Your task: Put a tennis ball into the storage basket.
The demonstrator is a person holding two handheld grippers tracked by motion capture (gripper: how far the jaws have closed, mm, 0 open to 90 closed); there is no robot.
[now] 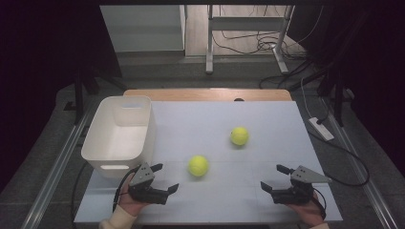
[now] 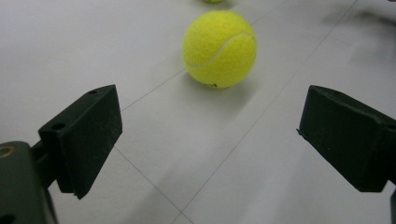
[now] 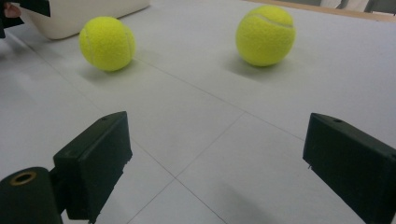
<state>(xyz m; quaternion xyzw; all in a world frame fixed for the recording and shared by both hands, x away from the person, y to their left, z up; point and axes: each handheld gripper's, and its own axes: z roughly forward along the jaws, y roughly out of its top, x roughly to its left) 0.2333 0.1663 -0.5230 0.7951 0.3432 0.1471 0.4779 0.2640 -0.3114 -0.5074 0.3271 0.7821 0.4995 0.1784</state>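
Note:
Two yellow tennis balls lie on the white table top (image 1: 224, 191). The near ball (image 1: 198, 165) (image 2: 219, 49) (image 3: 107, 43) rests a short way ahead of my left gripper (image 1: 165, 177) (image 2: 210, 140), whose jaws stand wide open with nothing between them. The far ball (image 1: 239, 136) (image 3: 265, 35) sits toward the table's middle right. My right gripper (image 1: 273, 177) (image 3: 217, 163) is at the front right, also wide open and holding nothing, and both balls lie ahead of it. A hand holds each gripper at the table's near edge.
A white plastic bin (image 1: 119, 136) (image 3: 84, 14) stands at the table's left side, just behind my left gripper. A wooden strip (image 1: 207, 94) runs along the far edge. Cables and a desk frame lie on the floor beyond.

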